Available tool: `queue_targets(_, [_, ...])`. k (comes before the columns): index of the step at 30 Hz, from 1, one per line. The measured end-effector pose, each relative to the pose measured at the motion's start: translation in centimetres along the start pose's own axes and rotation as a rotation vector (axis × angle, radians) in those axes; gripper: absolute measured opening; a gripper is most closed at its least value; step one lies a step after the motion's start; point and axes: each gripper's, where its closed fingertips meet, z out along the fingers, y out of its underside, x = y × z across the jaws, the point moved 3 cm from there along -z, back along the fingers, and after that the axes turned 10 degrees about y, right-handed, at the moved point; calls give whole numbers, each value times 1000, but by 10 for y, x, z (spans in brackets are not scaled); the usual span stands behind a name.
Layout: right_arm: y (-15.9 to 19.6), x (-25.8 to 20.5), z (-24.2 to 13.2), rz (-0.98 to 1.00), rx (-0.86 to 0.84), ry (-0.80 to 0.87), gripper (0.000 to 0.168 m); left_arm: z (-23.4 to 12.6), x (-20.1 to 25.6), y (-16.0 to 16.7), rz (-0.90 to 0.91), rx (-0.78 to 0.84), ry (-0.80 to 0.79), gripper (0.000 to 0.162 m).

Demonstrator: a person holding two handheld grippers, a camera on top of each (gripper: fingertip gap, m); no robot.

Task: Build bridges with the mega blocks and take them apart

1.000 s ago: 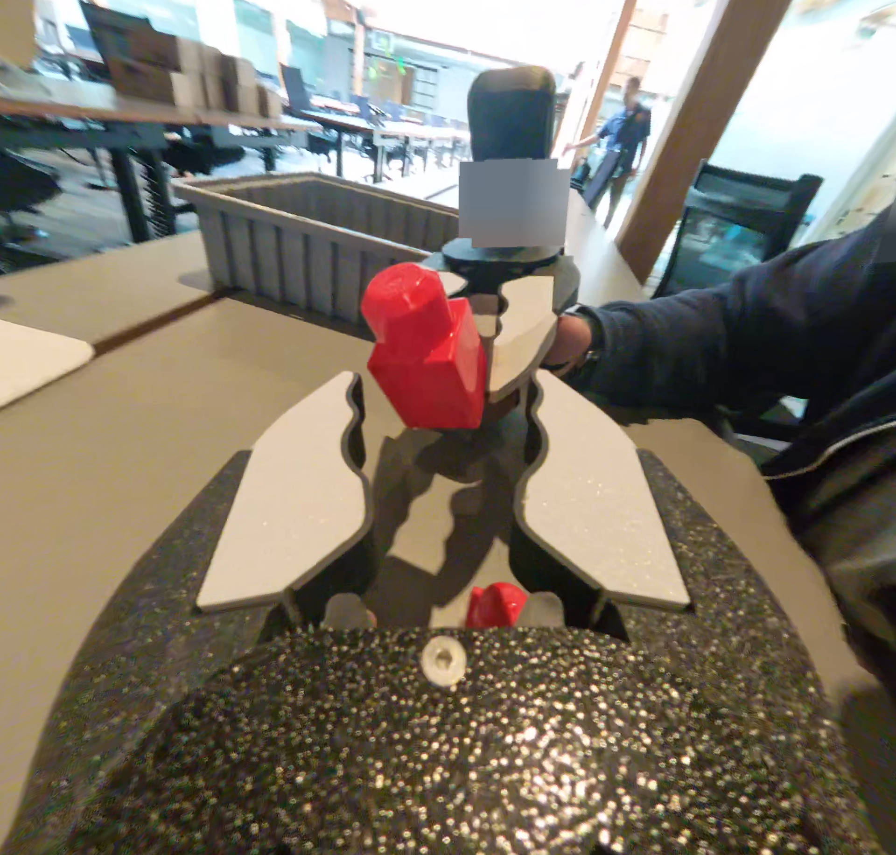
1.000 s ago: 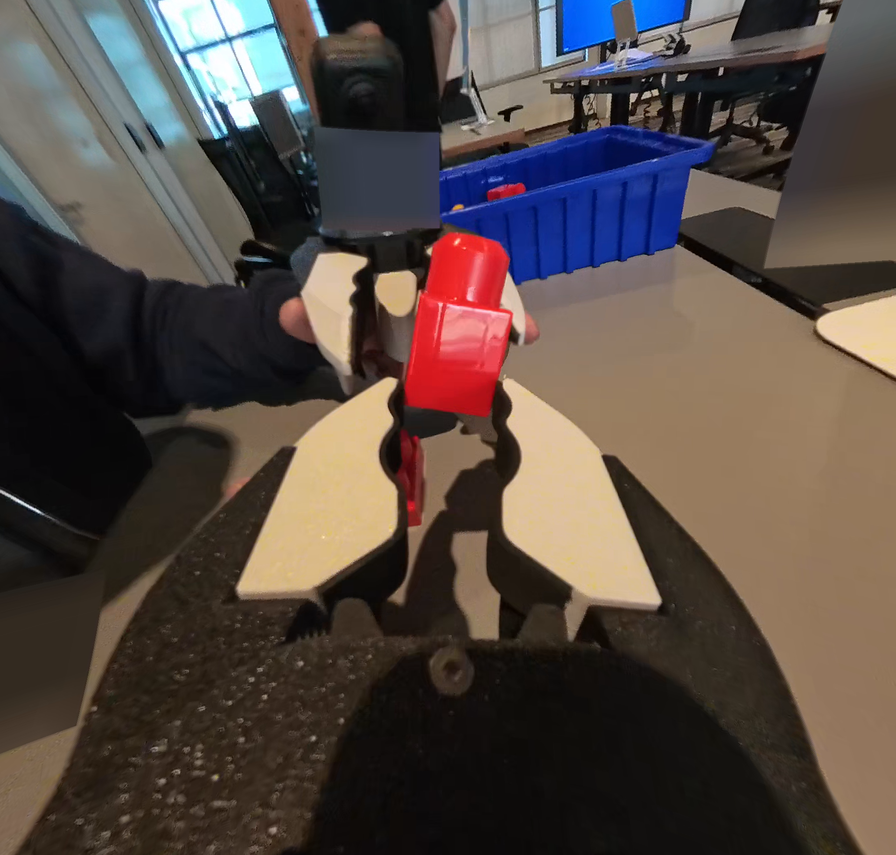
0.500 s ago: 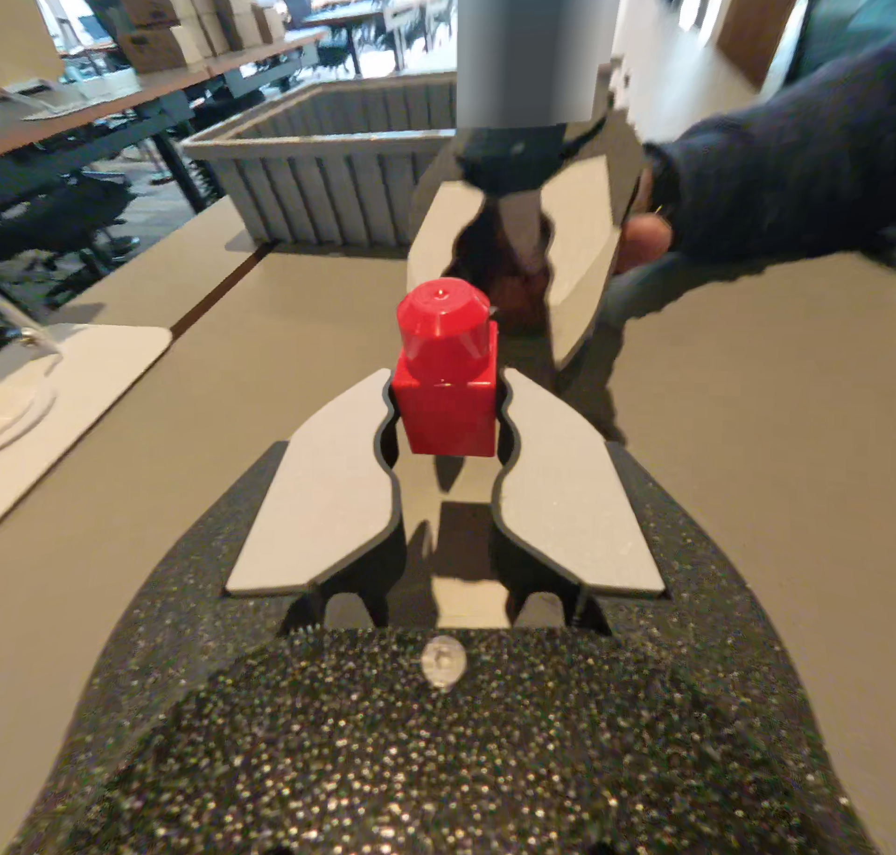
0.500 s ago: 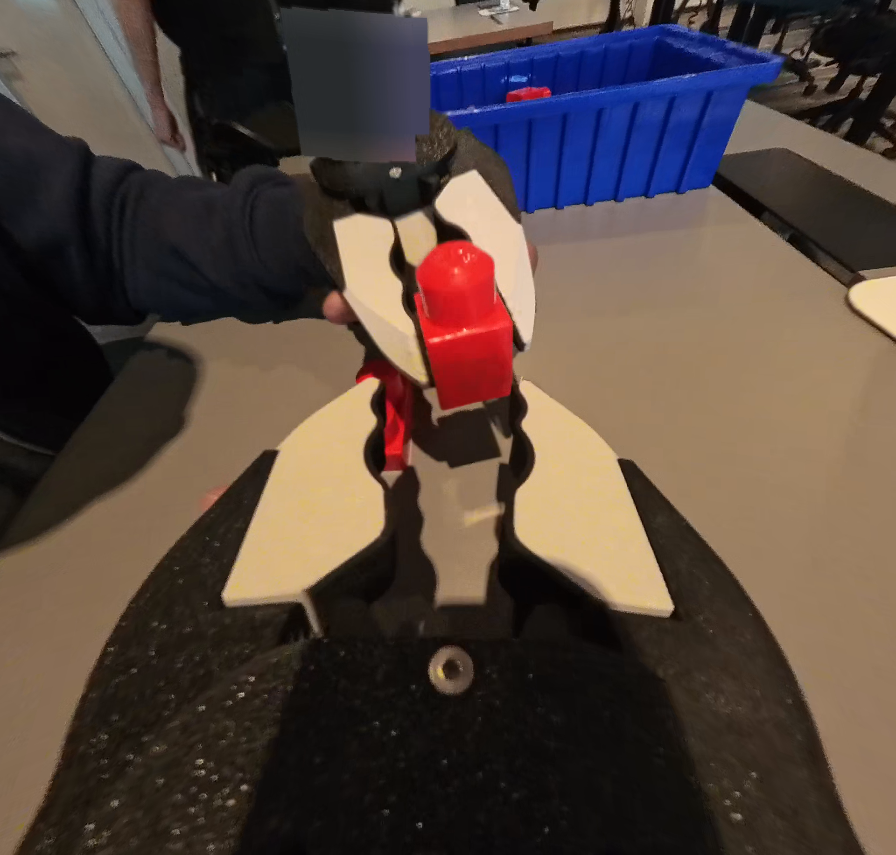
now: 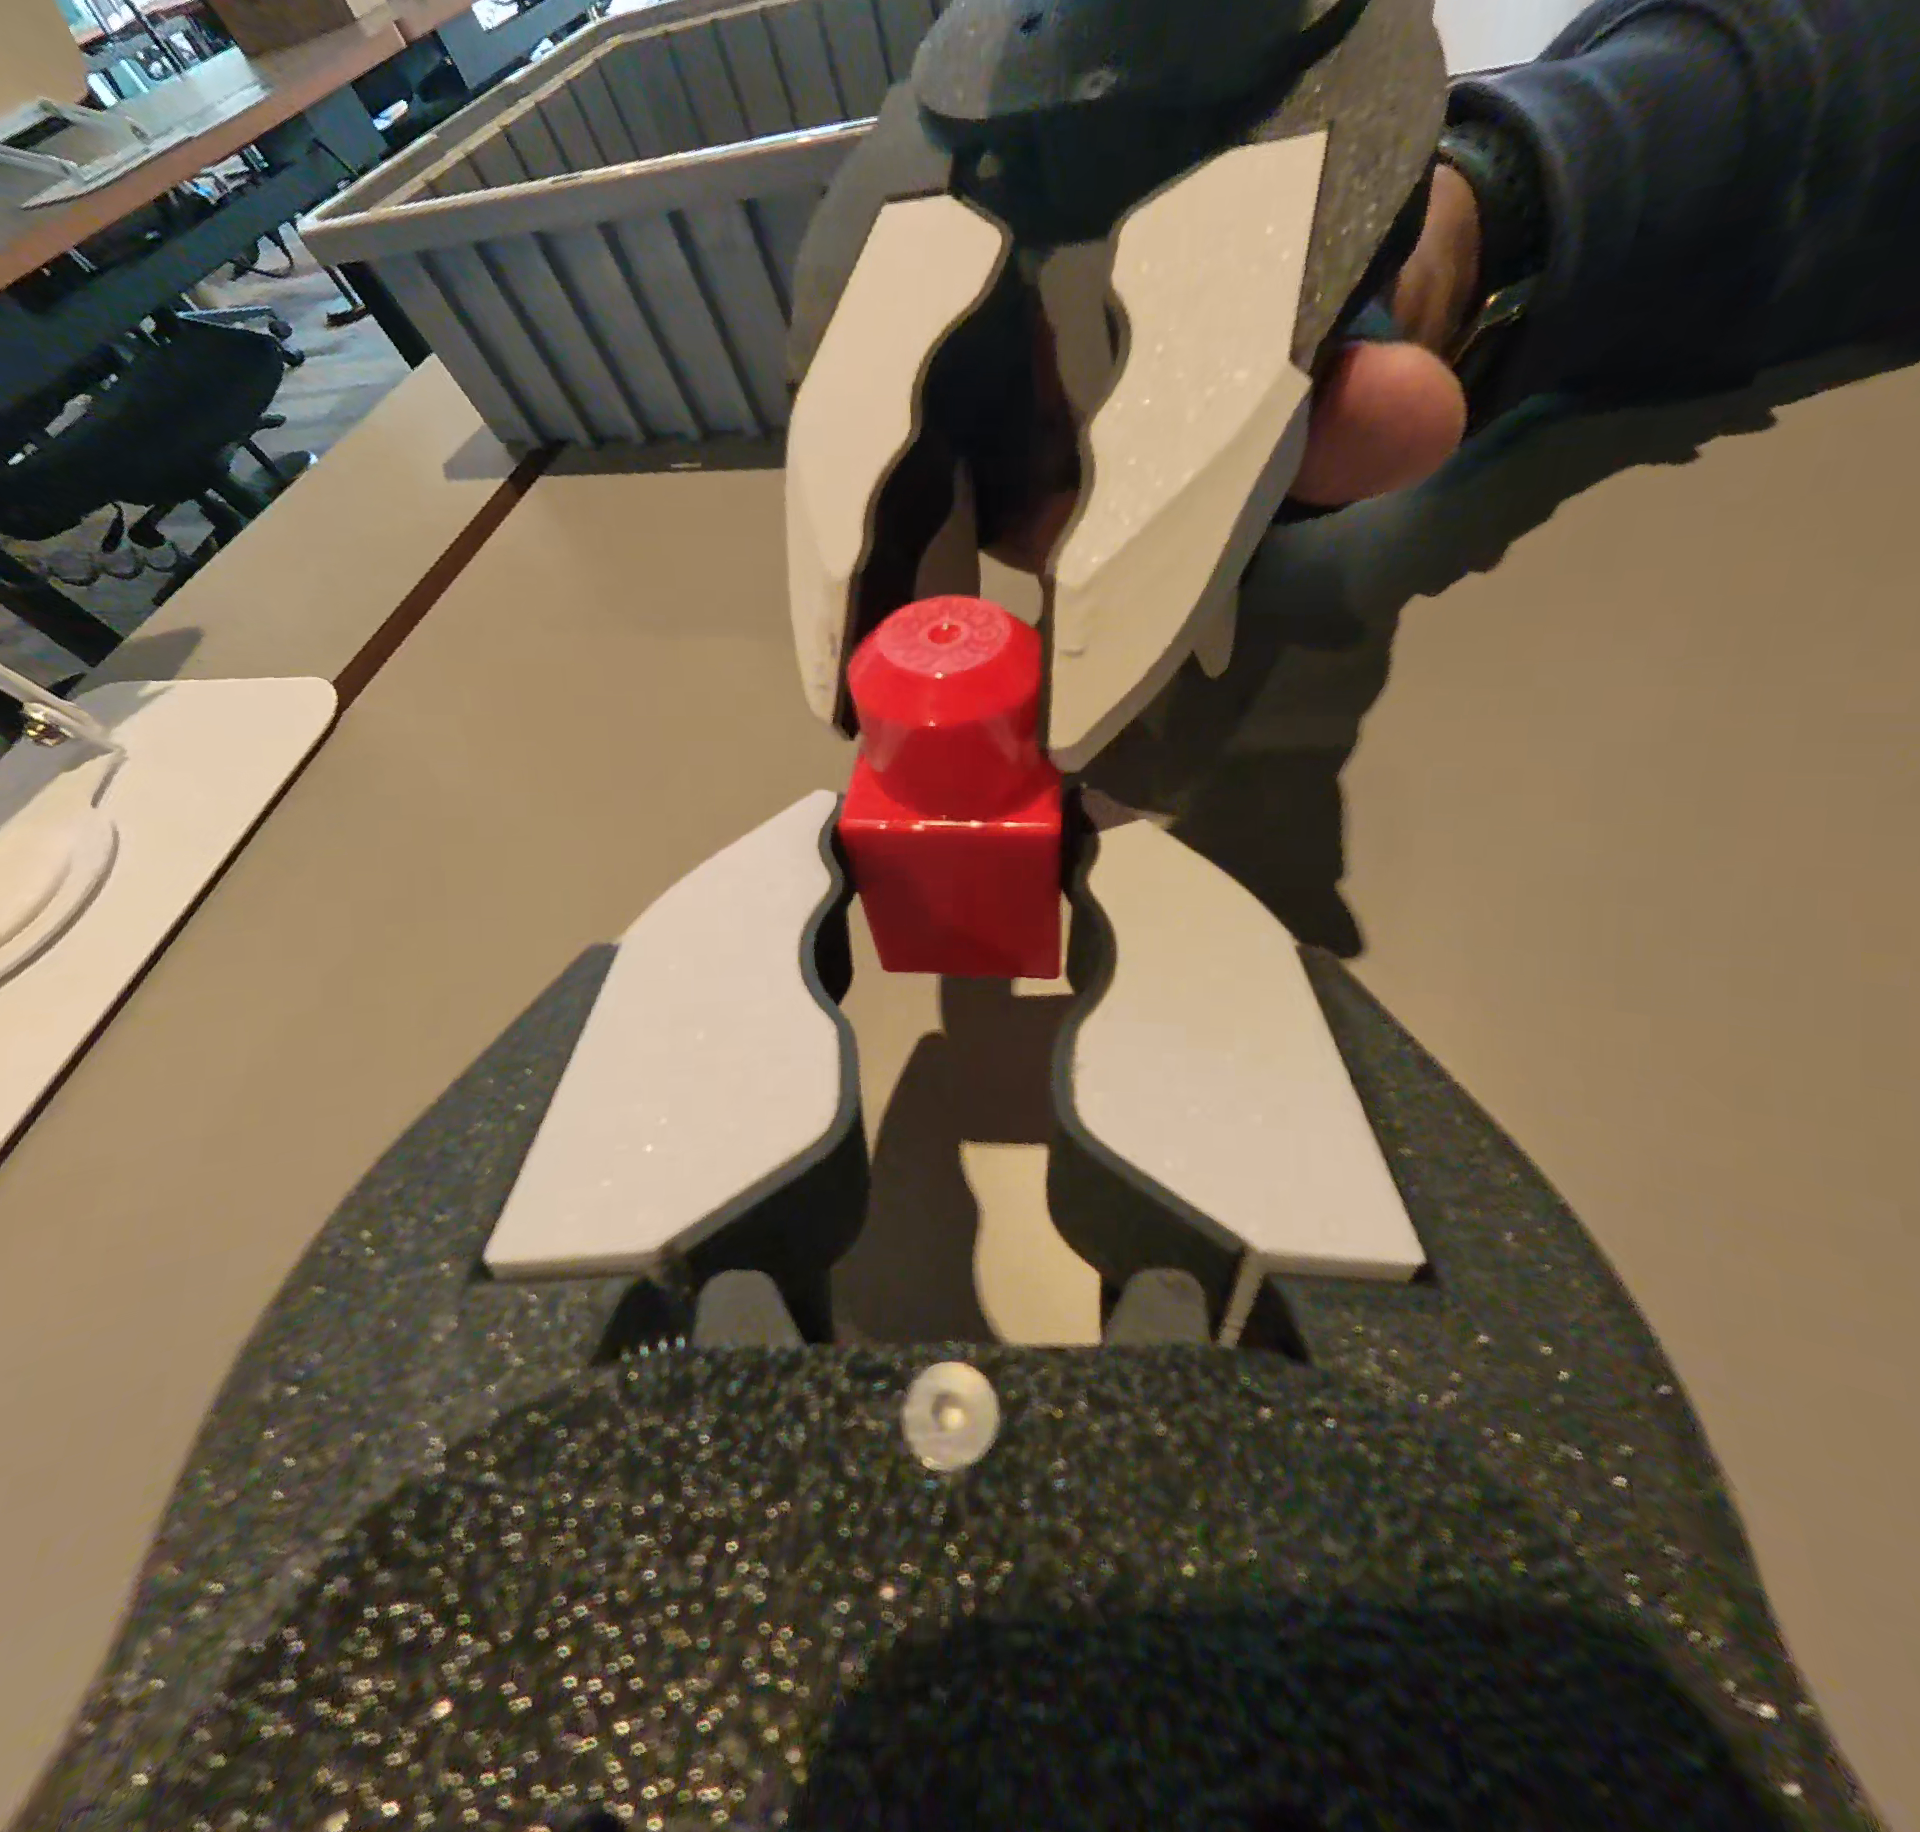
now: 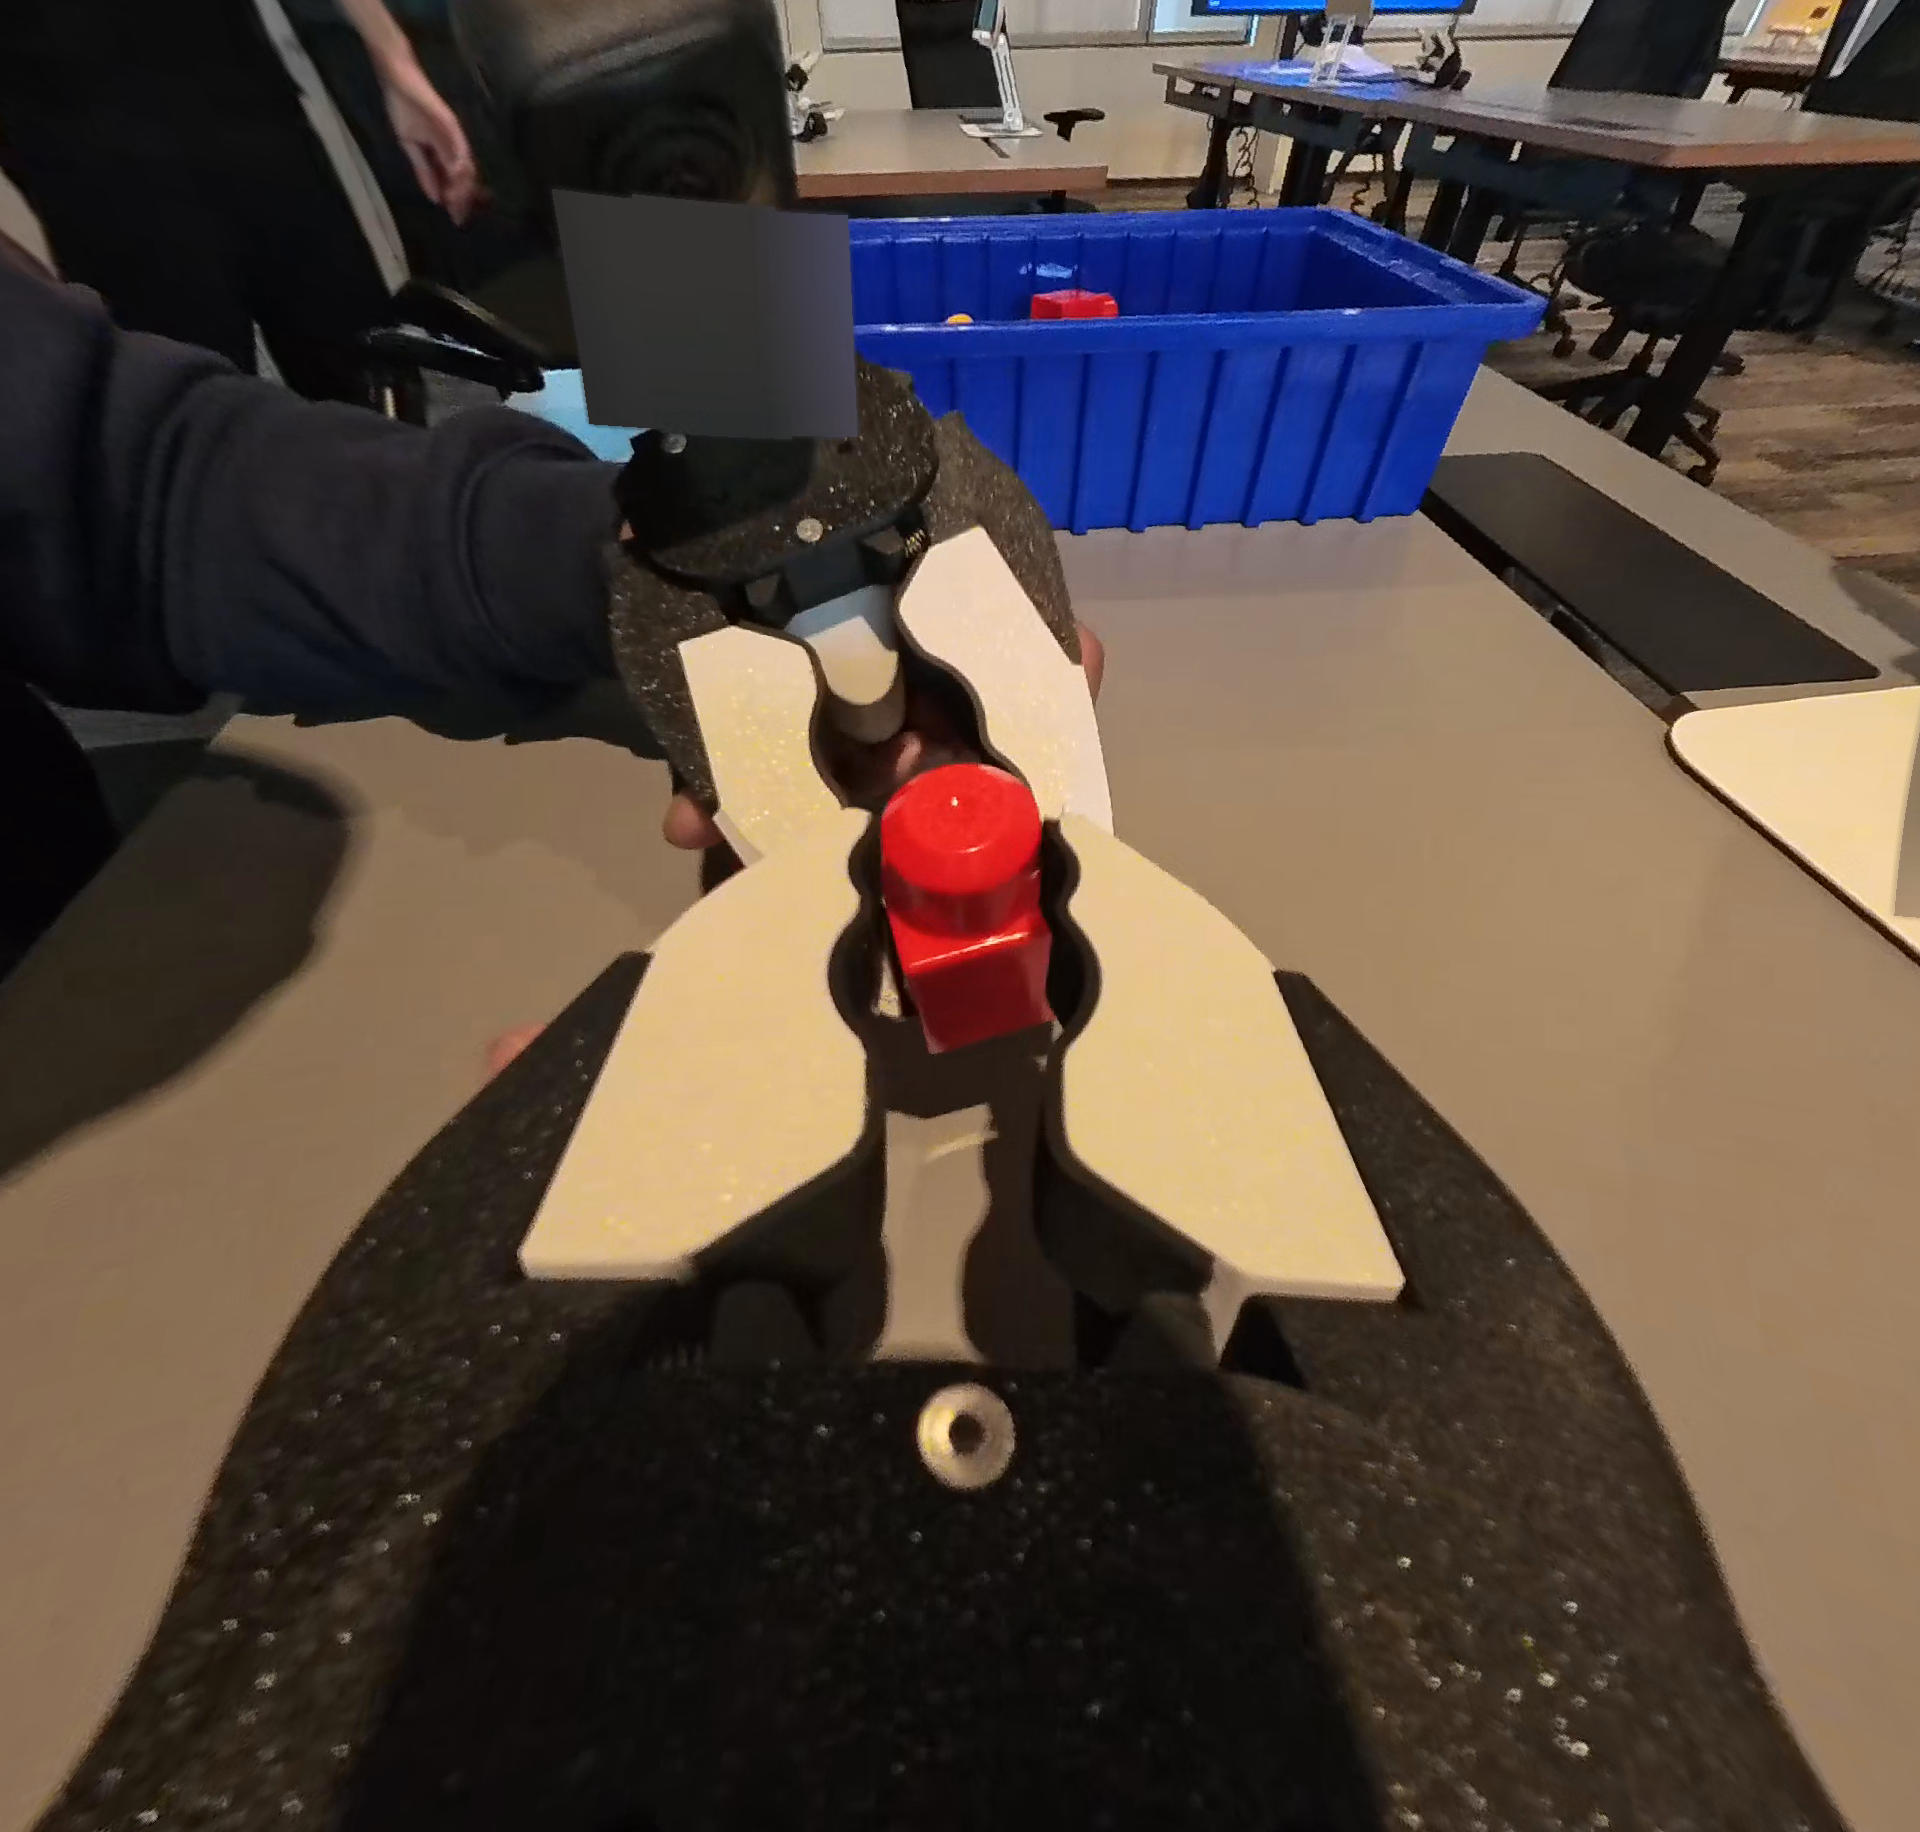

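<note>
Two wrist cameras look along their own fingers, facing each other over a plain grey counter [image 5: 1558, 847]. Between them is one small red mega block [image 5: 951, 847] with a single round stud on top, upright and lifted above the counter, not resting on it.

In the left wrist view, the left hand-held gripper [image 5: 951, 878] is narrowed onto the block's square body, one finger pressed to each side. The right hand-held gripper [image 5: 940, 681] comes in from the far side, angled downward, its fingers just beside the stud on either side. In the right wrist view, the right hand-held gripper [image 6: 961, 909] has the stud and upper body sitting in the notches of its fingers; whether it is truly pinching or only close around the block cannot be told.

A two-point hold like this, body in one tool and stud in the other, looks like a handover or a steadying grip.

Behind the left tool stands a blue bin [image 6: 1195, 432] with another red block [image 6: 1075, 305] inside. A grey bin [image 5: 623, 307] stands behind the right tool
</note>
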Motion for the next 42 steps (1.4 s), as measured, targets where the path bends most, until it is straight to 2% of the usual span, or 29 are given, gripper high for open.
queue_targets(2, [1,1,1,2,-16,2,29,0,1,2,-12,-4,9,38])
queue_targets(4, [1,4,0,6,-34,16,29,-2,-1,8,-16,-39,16,49])
queue_targets(7, [8,10,-2,46,-90,12,29,-14,-9,20,-24,-87,14,55])
queue_targets(10, [26,12,3,94,-181,0,29,-30,-23,27,-78,-69,-15,54])
queue_targets(14, [42,10,9,65,-256,1,29,-42,-37,33,-144,-22,-59,50])
queue_targets(21, [46,12,7,76,-264,-10,29,-41,-35,35,-123,-41,-61,49])
queue_targets(25, [43,10,7,52,-233,-6,56,-43,-36,33,-124,-30,-63,49])
queue_targets(28, [37,7,6,39,-204,-10,65,-47,-37,30,-122,-15,-72,49])
queue_targets(31, [20,6,0,14,-128,5,66,-57,-38,19,-114,5,-91,49])
queue_targets(34, [-7,-9,-9,-5,-24,-28,61,-87,-42,-1,-120,24,-160,50])
queue_targets(36, [-18,-31,-13,-14,14,-106,57,-123,-46,-13,-150,32,-264,50])
queue_targets(39, [-16,-78,-12,-33,-5,-272,51,-197,-49,-18,-213,13,-462,49])
queue_targets(42, [9,-124,-3,-80,-120,-414,50,-285,-55,3,-275,-181,-665,49])
